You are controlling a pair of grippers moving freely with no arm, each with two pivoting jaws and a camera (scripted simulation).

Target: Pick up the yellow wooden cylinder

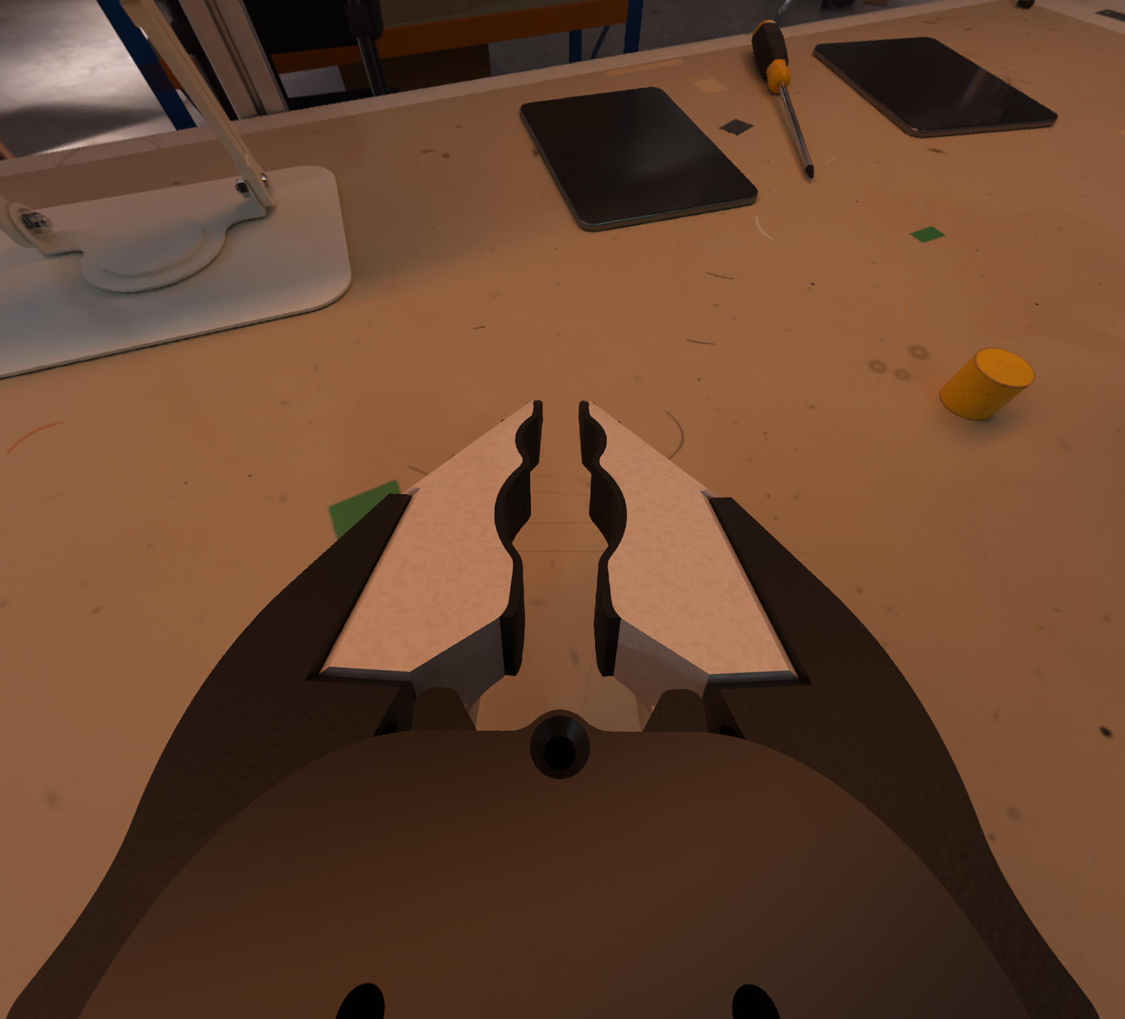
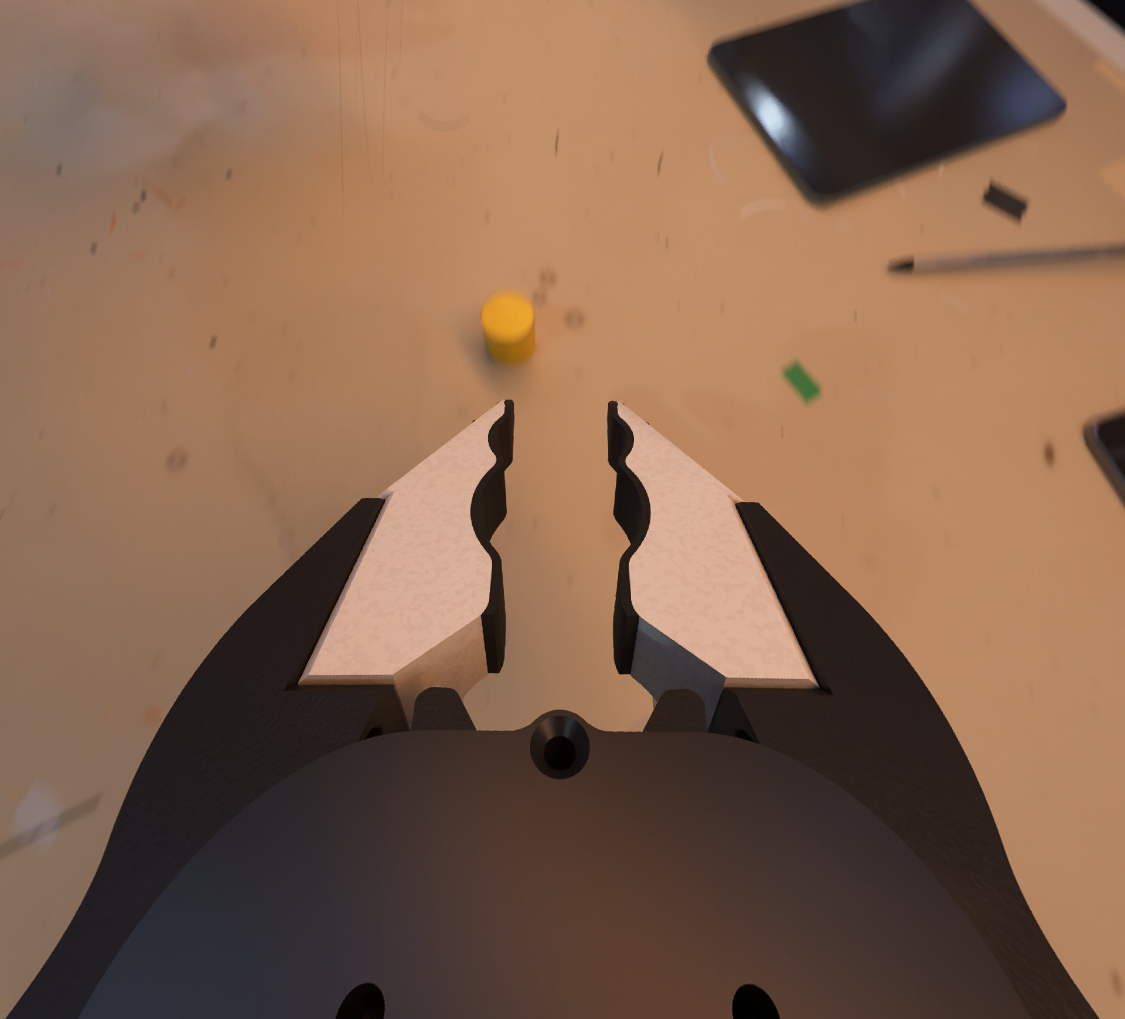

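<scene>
Currently you are in the approach step: the yellow wooden cylinder (image 2: 508, 327) stands upright on the table (image 2: 304, 259), just ahead of your right gripper (image 2: 560, 402) and slightly to its left, untouched. Its jaws stand moderately apart, empty. Next, advance and shift left to straddle the cylinder. Your left gripper (image 1: 560, 402), narrowly parted and empty, sits well apart from the cylinder.

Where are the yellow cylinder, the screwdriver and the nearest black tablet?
yellow cylinder (image 2: 508, 327), right wrist view, its top face
screwdriver (image 1: 771, 51), left wrist view, its black handle
black tablet (image 1: 636, 156), left wrist view, middle of its screen
</scene>
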